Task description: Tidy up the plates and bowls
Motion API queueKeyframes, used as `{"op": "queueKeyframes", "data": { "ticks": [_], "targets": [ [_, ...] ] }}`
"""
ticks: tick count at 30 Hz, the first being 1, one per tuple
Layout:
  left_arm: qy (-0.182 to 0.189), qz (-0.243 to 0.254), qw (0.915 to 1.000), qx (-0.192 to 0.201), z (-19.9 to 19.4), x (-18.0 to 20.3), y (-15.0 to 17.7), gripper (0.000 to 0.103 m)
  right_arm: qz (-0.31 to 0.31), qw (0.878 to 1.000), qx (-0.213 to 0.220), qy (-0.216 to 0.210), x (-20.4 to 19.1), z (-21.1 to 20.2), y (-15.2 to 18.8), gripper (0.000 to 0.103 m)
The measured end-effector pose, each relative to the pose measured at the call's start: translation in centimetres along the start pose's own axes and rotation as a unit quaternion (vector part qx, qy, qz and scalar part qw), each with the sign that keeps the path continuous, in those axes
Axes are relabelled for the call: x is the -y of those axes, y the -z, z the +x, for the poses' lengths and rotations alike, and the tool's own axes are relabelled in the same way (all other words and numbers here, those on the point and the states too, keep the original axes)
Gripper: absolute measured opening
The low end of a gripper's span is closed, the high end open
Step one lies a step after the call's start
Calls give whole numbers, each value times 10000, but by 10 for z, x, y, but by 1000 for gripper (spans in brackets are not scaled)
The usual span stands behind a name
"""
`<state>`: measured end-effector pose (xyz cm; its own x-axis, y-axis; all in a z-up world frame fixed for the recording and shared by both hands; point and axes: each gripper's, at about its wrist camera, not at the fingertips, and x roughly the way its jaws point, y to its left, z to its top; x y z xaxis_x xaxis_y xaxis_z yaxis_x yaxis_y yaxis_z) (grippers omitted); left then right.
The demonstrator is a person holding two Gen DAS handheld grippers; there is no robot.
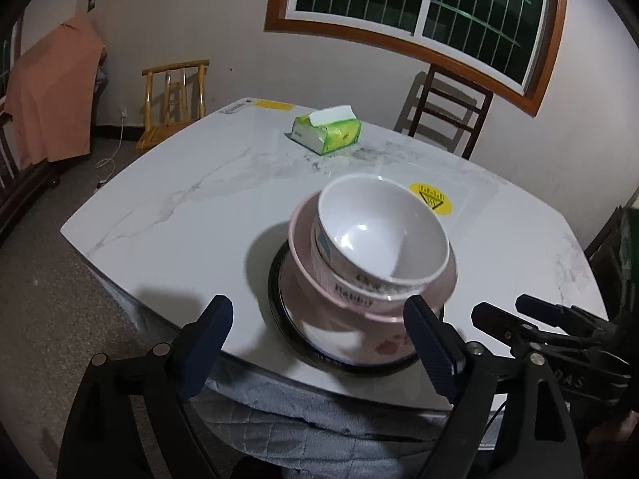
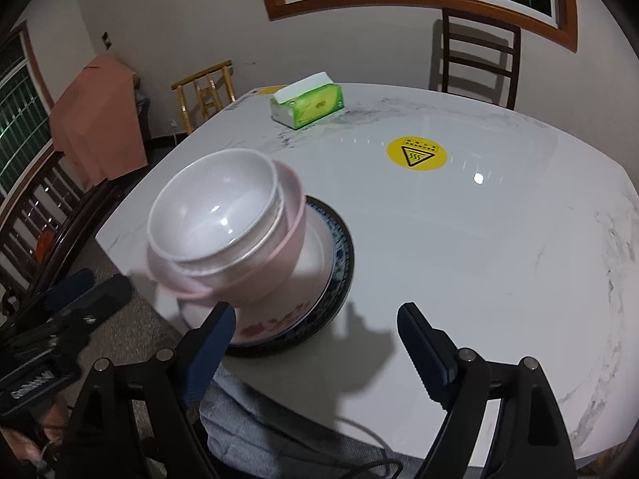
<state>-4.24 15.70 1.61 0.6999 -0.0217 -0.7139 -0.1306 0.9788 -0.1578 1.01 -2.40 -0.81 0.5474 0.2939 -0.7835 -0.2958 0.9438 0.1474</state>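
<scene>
The small white round bowl (image 1: 379, 231) sits in the pink bowl (image 1: 359, 299) on the dark-rimmed plates (image 1: 287, 319), so stacking looks nearly done; both the left hand-held gripper (image 1: 319, 339) and the right hand-held gripper (image 2: 315, 343) are wide open and hold nothing.

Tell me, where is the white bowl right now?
The white bowl sits nested in the pink bowl, stacked on the dark-rimmed plate near the table's front edge.

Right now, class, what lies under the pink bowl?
The pink bowl stands on a dark-rimmed plate on the table. A white bowl nests inside it. The plate's centre is covered.
</scene>
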Motion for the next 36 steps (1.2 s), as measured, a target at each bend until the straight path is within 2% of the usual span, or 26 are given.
{"op": "queueKeyframes", "data": {
  "ticks": [14,26,36],
  "targets": [
    [-162,-70,9998,-110,0,13,19,86,-197,9997,166,-23,-6,-13,19,87],
    [-303,-89,9994,-155,1,14,21,86,-265,9996,128,-23,-9,-13,23,87],
    [-270,-146,9993,-218,4,11,22,86,-301,9995,72,-45,-12,-11,27,87]
  ]
}}
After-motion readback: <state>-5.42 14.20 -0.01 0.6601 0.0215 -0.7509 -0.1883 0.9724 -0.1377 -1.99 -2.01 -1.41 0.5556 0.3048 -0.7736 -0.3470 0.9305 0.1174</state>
